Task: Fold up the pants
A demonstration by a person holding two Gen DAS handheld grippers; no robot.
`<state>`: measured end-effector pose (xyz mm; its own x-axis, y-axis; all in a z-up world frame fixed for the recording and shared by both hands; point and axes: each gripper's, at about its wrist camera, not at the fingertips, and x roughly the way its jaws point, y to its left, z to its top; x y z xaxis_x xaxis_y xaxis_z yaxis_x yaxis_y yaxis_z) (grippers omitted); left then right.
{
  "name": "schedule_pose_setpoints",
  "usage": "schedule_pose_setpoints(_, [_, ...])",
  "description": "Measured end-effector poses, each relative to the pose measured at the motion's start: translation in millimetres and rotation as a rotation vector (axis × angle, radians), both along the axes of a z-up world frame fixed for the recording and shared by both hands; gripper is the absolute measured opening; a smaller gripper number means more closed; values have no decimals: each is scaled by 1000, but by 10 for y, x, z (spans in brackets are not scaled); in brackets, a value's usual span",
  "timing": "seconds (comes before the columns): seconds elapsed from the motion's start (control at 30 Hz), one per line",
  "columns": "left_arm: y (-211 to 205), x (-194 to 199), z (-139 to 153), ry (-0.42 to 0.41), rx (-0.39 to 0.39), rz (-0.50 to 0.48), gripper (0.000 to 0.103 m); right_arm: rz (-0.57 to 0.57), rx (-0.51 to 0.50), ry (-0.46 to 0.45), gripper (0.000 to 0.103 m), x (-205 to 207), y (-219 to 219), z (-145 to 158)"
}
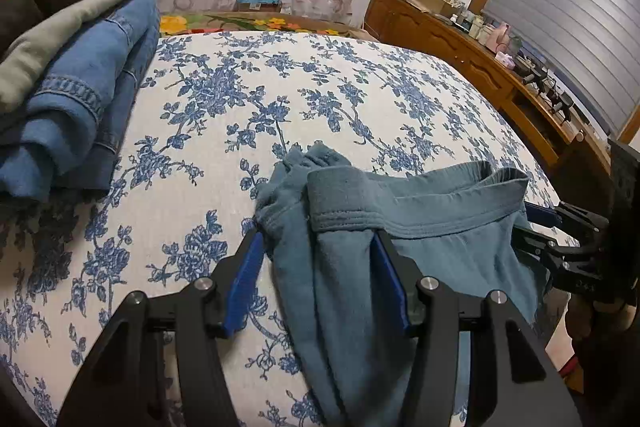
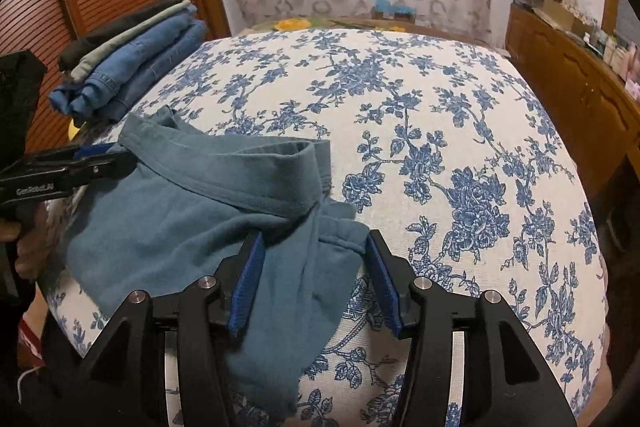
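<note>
Left tongs (image 1: pixel 316 247) and right tongs (image 2: pixel 316 247) half open astride teal pants (image 2: pixel 192 211) waistband on bed (image 2: pixel 460 99); pads apparently not pinching, positioned for fold.

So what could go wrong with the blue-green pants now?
1. The pants seem to hang over the near edge of the bed, so they could slide off.
2. The waistband is bunched and twisted, so a fold may come out crooked.
3. Cloth looks loose inside the left claw and the right claw, so a pull might slip.
</note>
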<state>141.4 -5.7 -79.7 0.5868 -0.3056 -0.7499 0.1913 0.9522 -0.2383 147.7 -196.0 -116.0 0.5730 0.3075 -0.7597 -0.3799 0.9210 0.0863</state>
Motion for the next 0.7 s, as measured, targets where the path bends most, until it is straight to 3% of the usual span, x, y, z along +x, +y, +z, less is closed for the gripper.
schedule_pose_setpoints(0.13, [-32,10,1,-7,24,-5,54,5,-5,-3,52,-1,16,-3])
schedule_pose_setpoints(0.2, [-36,9,0,-10,32,-5,54,18,5,4,44,6,21,2])
schedule_pose_setpoints(0.3, [-37,1,-2,-17,20,-16,39,39,25,15,31,12,36,6])
schedule_pose_setpoints(0.43, [-39,4,4,-11,4,-22,34,52,44,22,21,23,41,10])
schedule_pose_setpoints(0.5, [-37,3,12,-12,-5,-30,23,57,61,32,12,29,39,14])
schedule_pose_setpoints(0.6, [-43,-28,62,-31,-2,-34,10,59,58,25,9,18,44,34])
schedule_pose_setpoints(0.7, [-41,-94,184,-62,-19,-40,9,58,64,-4,8,-27,43,87])
